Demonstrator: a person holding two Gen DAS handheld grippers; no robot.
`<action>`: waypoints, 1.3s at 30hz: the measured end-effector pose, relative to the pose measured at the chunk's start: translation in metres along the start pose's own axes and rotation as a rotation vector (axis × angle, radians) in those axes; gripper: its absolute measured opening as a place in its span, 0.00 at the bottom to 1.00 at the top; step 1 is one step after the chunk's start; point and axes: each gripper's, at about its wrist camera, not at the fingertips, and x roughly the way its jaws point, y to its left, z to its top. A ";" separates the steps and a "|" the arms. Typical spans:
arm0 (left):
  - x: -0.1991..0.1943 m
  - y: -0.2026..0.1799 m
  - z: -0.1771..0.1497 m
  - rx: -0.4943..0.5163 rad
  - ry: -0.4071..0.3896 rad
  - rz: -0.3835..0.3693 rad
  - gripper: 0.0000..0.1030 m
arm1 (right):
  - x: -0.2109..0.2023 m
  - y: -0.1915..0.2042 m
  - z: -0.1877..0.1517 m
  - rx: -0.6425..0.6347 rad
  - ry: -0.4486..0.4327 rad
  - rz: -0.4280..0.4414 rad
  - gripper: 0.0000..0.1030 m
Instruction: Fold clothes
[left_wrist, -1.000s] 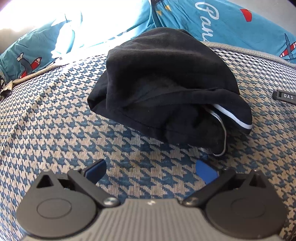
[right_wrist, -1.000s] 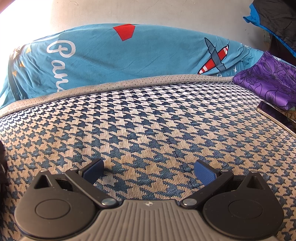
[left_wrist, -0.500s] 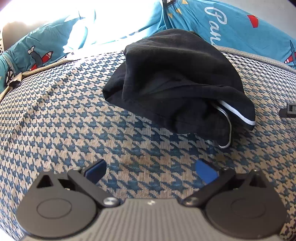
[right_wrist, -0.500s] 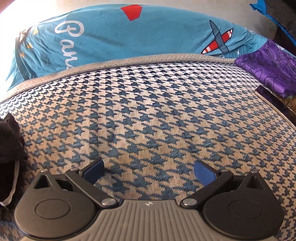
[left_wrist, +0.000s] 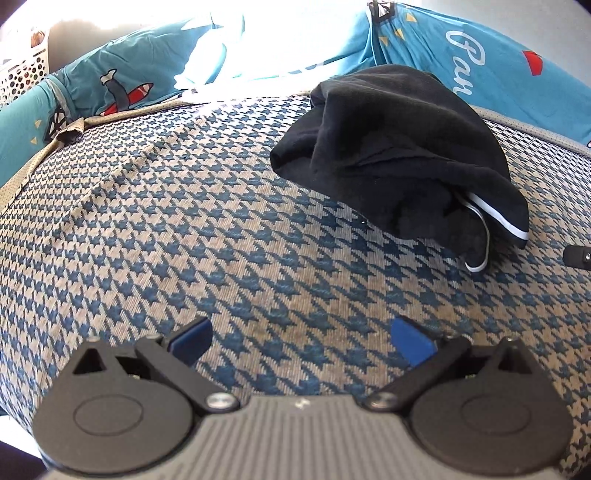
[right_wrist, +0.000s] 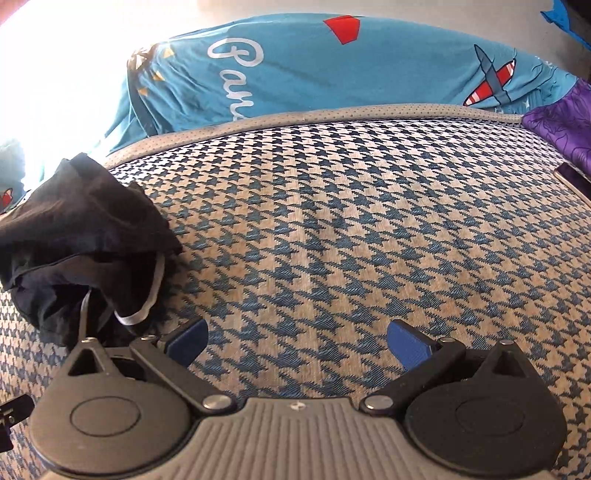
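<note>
A crumpled black garment (left_wrist: 399, 155) with white piping lies bunched on the blue-and-beige houndstooth bed cover (left_wrist: 184, 229), up and to the right in the left wrist view. The same black garment (right_wrist: 85, 236) sits at the left edge of the right wrist view, its white trim hanging just beyond the left finger. My left gripper (left_wrist: 301, 341) is open, low over bare cover, well short of the garment. My right gripper (right_wrist: 297, 341) is open too, nothing between its blue pads, with the garment beside it on the left.
Turquoise bedding (right_wrist: 332, 70) with plane prints and white lettering is piled along the far edge. A purple cloth (right_wrist: 561, 129) lies at the right. A white perforated basket (left_wrist: 22, 70) stands at the far left. A bit of the other gripper (left_wrist: 578, 254) shows at the right edge.
Both grippers have drawn back and swung. The garment has slid right in the left wrist view and come into the right wrist view at the left. Both stay open.
</note>
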 end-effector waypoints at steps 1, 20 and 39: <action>0.000 0.000 -0.001 0.001 0.004 0.007 1.00 | -0.002 0.004 -0.002 -0.001 0.005 0.006 1.00; -0.023 -0.007 -0.017 0.001 0.029 0.050 1.00 | -0.027 0.049 -0.038 -0.082 0.064 0.039 1.00; -0.037 -0.012 -0.019 -0.003 0.033 0.071 1.00 | -0.040 0.062 -0.053 -0.134 0.064 0.080 1.00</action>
